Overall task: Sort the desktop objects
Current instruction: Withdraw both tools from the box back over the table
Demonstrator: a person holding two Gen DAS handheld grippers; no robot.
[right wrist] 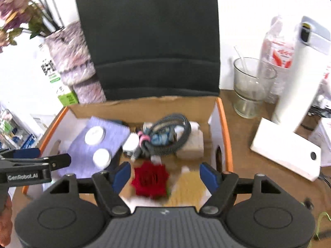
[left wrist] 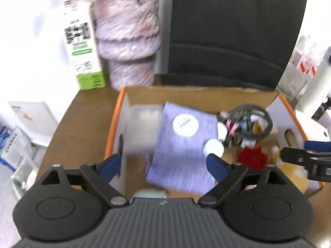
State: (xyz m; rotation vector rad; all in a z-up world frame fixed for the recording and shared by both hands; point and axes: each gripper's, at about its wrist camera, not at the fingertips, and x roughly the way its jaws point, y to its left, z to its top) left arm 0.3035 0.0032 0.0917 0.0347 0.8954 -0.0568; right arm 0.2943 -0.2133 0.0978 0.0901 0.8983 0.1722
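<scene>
In the cardboard box (right wrist: 144,101) I see the purple cloth (left wrist: 182,153), coiled cable (right wrist: 167,132) and red rose (right wrist: 150,178) gathered already; my left hand-held gripper (left wrist: 163,163) and right hand-held gripper (right wrist: 164,175) both hang wide and empty, and little seems left, though blur hides much.

Each camera sat on its own gripper and looked forward and down, close over the cardboard box (left wrist: 122,111) (right wrist: 222,124). The left one was over the box's left side, the right one over its right. Both saw the black chair (left wrist: 227,31) (right wrist: 149,41) behind the box.
</scene>
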